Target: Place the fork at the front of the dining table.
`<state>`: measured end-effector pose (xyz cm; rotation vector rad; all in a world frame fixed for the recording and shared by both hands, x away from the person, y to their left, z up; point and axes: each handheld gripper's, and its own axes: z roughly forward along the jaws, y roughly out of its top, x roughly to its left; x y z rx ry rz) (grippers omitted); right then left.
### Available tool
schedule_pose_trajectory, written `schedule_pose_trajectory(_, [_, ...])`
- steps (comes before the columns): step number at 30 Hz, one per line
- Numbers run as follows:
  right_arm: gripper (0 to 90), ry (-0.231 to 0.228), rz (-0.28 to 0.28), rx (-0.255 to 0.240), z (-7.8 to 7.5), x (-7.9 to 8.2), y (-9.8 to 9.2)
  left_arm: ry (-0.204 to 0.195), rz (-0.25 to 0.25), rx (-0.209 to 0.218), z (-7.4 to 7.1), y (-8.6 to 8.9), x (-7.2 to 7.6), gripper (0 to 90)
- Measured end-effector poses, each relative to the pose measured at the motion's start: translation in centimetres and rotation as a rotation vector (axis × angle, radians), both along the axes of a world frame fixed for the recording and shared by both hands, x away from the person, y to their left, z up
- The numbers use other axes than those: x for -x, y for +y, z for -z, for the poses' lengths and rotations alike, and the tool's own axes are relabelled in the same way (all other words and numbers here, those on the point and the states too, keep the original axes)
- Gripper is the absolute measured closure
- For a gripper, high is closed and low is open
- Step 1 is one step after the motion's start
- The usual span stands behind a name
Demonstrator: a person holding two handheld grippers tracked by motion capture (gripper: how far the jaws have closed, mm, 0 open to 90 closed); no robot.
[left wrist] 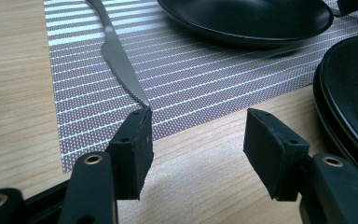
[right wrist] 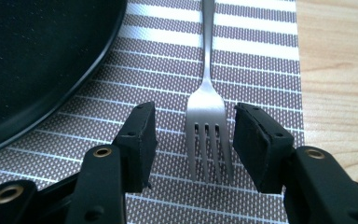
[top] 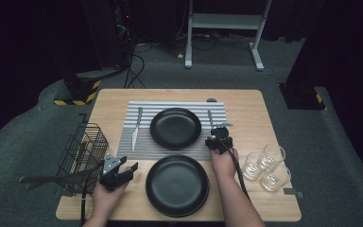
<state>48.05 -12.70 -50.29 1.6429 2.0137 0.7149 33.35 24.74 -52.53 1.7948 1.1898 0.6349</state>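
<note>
A silver fork (right wrist: 206,102) lies flat on the striped placemat (right wrist: 261,60), tines toward me, right of a black plate (right wrist: 37,56). My right gripper (right wrist: 193,135) is open around the fork's tines, with a gap between each pad and the fork. In the high view the right gripper (top: 220,128) sits at the mat's right edge beside the fork (top: 210,118). My left gripper (left wrist: 198,135) is open and holds nothing, low over bare wood at the mat's near left corner. A knife (left wrist: 119,60) lies on the mat just ahead of its left jaw.
A second black plate (top: 177,185) rests on the wood near the front edge, between my hands. A black wire basket (top: 82,151) holding utensils stands at the left edge. Three clear glasses (top: 264,163) are grouped at the right. The table (top: 246,101) is light wood.
</note>
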Motion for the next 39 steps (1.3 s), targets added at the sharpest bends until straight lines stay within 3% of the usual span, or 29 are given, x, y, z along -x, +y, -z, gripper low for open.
schedule_pose_trajectory(10, [63.0,-0.001,-0.018,-0.007,0.2,0.5,-0.1,0.0,0.0,0.001,0.0,0.0,0.0,42.5])
schedule_pose_trajectory(19, [60.8,-0.013,-0.028,-0.033,0.2,1.0,0.1,0.0,0.0,-0.002,0.0,0.0,0.0,42.6])
schedule_pose_trajectory(25, [66.3,-0.003,-0.019,-0.034,0.6,0.6,-0.2,0.001,0.0,0.0,0.0,0.0,0.0,42.5])
schedule_pose_trajectory(33, [67.4,-0.008,-0.029,-0.011,0.5,1.0,0.1,0.0,0.0,0.0,0.0,0.0,0.0,42.5])
schedule_pose_trajectory(39, [66.7,-0.009,-0.034,-0.03,0.4,1.4,0.3,-0.002,0.0,-0.002,0.0,0.0,0.0,42.5])
